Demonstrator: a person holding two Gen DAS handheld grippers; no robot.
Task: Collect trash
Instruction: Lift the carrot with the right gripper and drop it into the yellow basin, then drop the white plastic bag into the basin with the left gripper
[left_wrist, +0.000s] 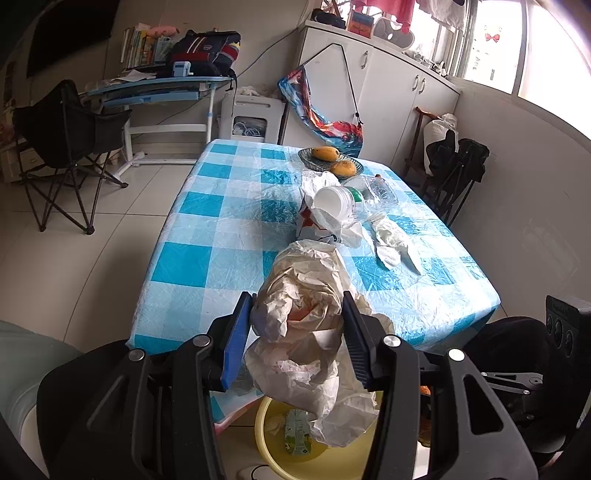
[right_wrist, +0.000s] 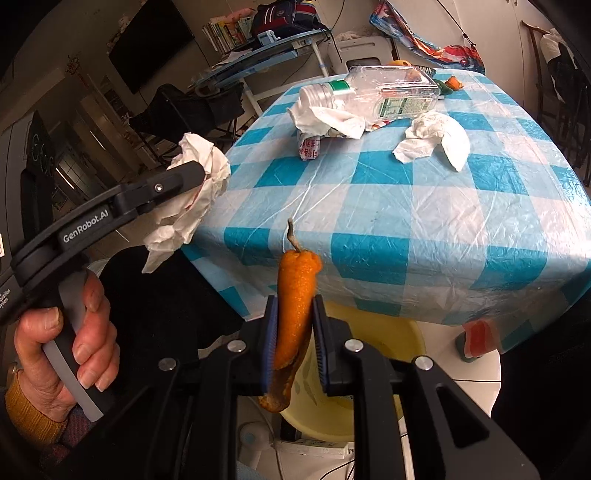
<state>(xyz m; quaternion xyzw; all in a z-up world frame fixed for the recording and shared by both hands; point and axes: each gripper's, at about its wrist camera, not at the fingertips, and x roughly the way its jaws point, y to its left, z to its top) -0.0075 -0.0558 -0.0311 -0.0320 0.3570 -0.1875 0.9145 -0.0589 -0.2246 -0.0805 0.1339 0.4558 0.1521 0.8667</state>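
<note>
The left gripper (left_wrist: 295, 332) pinches crumpled paper (left_wrist: 306, 317) above a yellow basin (left_wrist: 332, 461) on the floor, while the right gripper (right_wrist: 293, 343) clamps an orange peel (right_wrist: 295, 295) over it. Farther off, tissues (right_wrist: 432, 138) and a plastic jar (right_wrist: 376, 92) lie on the checkered table (right_wrist: 406, 221).

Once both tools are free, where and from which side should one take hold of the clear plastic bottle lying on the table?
Probably grip the bottle across its clear body, coming down from above. It lies on its side on the table, so the flat sides are exposed. A crumpled tissue covers the white-capped neck end, so avoid that end, or the tool would pinch the paper too.
</note>
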